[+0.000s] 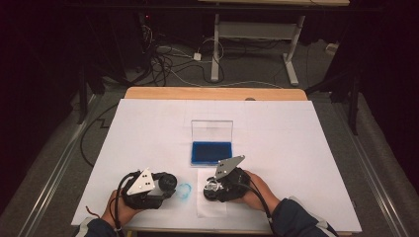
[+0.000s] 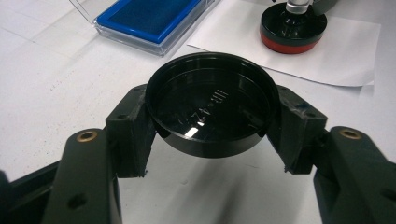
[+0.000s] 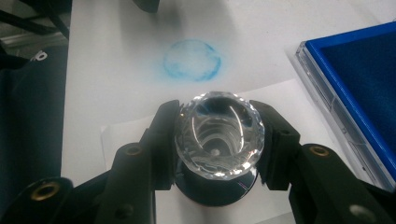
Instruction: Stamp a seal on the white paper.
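Between my left fingers sits a round black cap [image 2: 210, 109], hollow side up, mid-frame in the left gripper view. My right fingers clasp a stamp [image 3: 218, 135] by its faceted clear knob, upright on paper, low centre.

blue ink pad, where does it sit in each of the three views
High view: the blue ink pad lies at table centre, its clear lid standing open behind it, just beyond the right tool.
Left gripper view: top, left of centre, beyond the black cap held in the left tool.
Right gripper view: right edge.
Shared landmark: the paper sheet under the stamp.
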### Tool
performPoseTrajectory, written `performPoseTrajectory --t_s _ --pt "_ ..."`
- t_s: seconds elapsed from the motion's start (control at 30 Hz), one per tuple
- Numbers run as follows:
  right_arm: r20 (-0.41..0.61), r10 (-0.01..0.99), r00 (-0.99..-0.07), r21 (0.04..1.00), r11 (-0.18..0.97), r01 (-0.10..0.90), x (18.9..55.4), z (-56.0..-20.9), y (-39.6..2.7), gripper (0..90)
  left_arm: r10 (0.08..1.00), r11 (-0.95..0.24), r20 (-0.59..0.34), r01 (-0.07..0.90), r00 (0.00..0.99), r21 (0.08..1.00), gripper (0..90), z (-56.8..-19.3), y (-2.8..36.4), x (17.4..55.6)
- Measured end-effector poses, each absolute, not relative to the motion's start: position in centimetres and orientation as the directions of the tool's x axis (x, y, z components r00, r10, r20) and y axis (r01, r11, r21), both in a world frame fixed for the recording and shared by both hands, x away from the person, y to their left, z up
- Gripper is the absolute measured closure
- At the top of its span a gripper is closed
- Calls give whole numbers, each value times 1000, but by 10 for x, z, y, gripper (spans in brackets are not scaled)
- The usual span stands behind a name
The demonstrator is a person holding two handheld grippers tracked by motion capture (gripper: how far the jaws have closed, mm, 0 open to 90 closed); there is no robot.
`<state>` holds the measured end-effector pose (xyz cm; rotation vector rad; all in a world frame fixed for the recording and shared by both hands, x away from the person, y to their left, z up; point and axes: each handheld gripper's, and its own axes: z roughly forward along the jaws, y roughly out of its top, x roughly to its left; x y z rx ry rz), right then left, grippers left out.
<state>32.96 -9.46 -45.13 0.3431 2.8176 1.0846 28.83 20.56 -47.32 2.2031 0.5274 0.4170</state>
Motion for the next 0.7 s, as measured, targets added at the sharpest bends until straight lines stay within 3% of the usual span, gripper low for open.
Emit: performPoseTrajectory --t_s 0.7 --pt "-48 246 -968 634 756 161 327 -448 -90 562 497 -585 116 233 860 776 363 -474 206 288"
